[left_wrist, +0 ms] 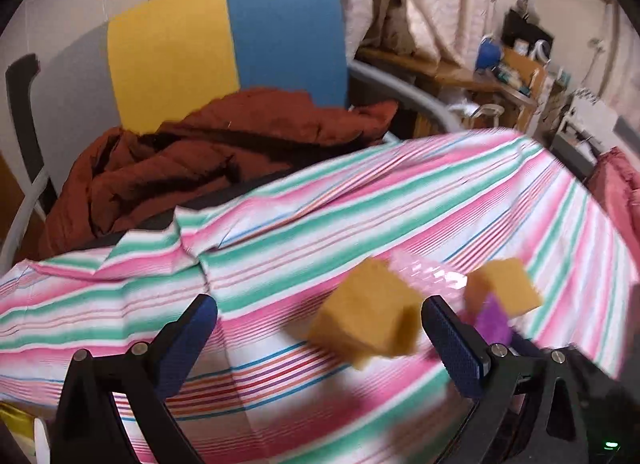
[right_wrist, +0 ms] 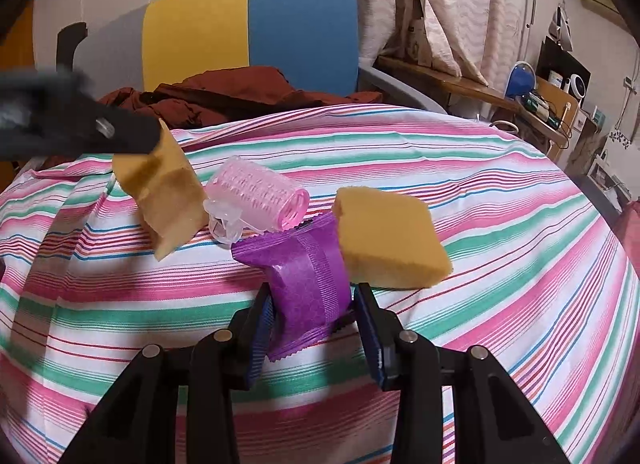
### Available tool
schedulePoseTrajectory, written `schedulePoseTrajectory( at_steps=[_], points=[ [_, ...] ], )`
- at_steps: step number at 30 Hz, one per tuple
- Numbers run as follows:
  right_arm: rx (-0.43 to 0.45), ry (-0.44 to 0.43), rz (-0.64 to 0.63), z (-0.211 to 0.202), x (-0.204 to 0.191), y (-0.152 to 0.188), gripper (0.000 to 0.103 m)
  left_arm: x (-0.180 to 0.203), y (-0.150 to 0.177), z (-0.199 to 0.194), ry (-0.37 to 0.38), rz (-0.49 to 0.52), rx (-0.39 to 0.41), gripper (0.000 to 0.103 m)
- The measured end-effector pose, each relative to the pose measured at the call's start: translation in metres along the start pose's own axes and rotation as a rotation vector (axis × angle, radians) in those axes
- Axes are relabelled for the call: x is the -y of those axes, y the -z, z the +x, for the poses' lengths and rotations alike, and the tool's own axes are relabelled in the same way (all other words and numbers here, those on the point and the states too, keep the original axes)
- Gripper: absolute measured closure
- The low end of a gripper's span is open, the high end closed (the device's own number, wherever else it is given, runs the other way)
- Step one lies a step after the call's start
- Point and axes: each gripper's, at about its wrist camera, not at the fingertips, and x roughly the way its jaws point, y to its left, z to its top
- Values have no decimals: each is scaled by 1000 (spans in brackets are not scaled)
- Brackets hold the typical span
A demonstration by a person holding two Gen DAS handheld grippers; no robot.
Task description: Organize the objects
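Right wrist view shows the right gripper (right_wrist: pixel 314 318) closed on a purple sachet (right_wrist: pixel 306 288), its blue pads pressing the packet from both sides while the sachet's lower end rests on the striped cloth (right_wrist: pixel 500 284). Just above it lies a pink hair roller (right_wrist: pixel 260 195), and to the right a yellow sponge (right_wrist: pixel 390 240) sits touching the sachet's upper corner. A second yellow sponge (right_wrist: pixel 172 199) stands tilted at the left, with the left gripper's dark, blurred finger above it; whether they touch cannot be told. Left wrist view shows the left gripper (left_wrist: pixel 320 340) with jaws spread wide and nothing pinched; the nearer sponge sits between the fingertips but clear of both pads, all of it smeared by motion blur. Beyond the cloth stands a chair (right_wrist: pixel 248 31) with a yellow and blue back, a rust-red jacket (left_wrist: pixel 192 167) heaped on it, curtains behind. Only the left view shows the jacket's full spread; only the right view shows the roller sharply.
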Motion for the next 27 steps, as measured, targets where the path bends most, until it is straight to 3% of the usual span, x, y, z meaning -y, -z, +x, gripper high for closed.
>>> schedulePoseTrajectory(
  at_steps=[5,14,20,26,27],
  points=[
    [6,2,-1,0,0,1,63,-19,23,-6,53,-51,19,0],
    [16,13,2,-3,0,2,63,-35,83,-40,24,-33,52,0],
    [43,26,-1,-8,-1,2,63,-23,68,-38,6,36,97,0],
    [27,22,7,-3,0,1,63,-8,60,-7,-2,117,53,0],
    [26,19,8,-3,0,2,63,-7,62,-3,2,116,52,4]
  ],
)
